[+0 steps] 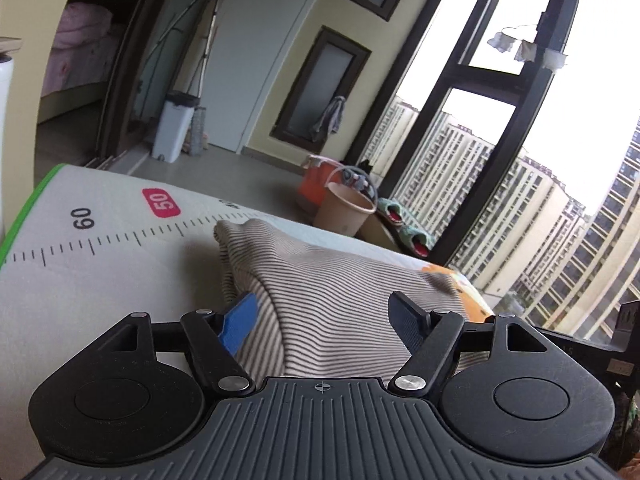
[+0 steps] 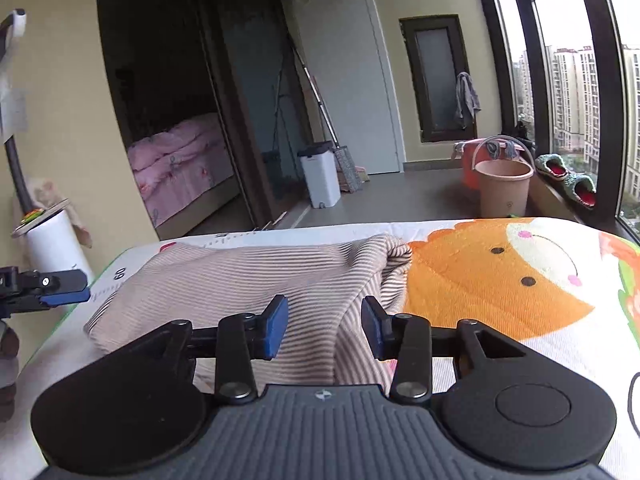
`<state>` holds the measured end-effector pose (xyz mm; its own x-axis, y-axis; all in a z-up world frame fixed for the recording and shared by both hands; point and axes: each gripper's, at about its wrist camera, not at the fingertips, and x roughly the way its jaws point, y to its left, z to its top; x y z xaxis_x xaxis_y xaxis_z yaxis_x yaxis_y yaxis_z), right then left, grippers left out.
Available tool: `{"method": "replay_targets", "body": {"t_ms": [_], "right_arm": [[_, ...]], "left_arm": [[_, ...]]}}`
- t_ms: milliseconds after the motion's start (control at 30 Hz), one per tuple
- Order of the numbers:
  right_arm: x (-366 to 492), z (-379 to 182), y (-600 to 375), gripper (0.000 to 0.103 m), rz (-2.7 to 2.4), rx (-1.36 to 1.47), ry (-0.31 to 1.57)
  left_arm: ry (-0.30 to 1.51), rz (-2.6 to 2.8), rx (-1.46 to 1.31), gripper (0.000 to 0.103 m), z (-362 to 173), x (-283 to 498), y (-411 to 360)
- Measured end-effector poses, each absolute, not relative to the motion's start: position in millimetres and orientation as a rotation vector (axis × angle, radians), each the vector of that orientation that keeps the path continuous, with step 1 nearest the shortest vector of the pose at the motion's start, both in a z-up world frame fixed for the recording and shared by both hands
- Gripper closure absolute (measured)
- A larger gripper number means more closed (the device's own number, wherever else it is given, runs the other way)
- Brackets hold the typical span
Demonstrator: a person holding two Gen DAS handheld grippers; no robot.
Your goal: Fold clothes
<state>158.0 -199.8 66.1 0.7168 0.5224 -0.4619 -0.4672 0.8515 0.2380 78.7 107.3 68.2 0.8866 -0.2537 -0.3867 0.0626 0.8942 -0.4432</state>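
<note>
Striped garment [image 2: 256, 276] lies bunched on the cartoon mat [image 2: 500, 280], both grippers' jaws apart above it, buckets [image 2: 504, 188] beyond.

Beige bucket [image 2: 504, 188] stands on the floor before an orange container [image 2: 466, 168]. White bin [image 2: 322, 178] beside the door. Green slippers [image 2: 568, 178] on the windowsill. Pink bedding [image 2: 176, 160] beyond the doorway.

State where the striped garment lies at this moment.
The striped garment lies folded on the printed mat, just ahead of both grippers. In the right wrist view it sits left of the orange cartoon face; in the left wrist view, right of the ruler markings.
</note>
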Motion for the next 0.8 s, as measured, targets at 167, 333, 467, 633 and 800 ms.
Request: {"method": "replay_targets", "body": {"t_ms": [167, 333, 467, 633, 800], "right_arm": [[123, 61, -172, 0.061, 0.681, 0.085, 0.554], [142, 47, -160, 0.050, 0.624, 0.062, 0.576], [152, 36, -168, 0.039, 0.563, 0.114, 0.629], [139, 37, -157, 0.000, 0.512, 0.009, 0.676], [137, 35, -163, 0.000, 0.480, 0.022, 0.690]], "left_arm": [[0.479, -0.231, -0.453, 0.027, 47, 89, 91], [0.489, -0.170, -0.472, 0.028, 16, 99, 100], [0.458, -0.185, -0.389, 0.008, 17, 93, 87], [0.463, -0.168, -0.350, 0.007, 19, 92, 79], [0.459, -0.189, -0.409, 0.006, 16, 91, 87]]}}
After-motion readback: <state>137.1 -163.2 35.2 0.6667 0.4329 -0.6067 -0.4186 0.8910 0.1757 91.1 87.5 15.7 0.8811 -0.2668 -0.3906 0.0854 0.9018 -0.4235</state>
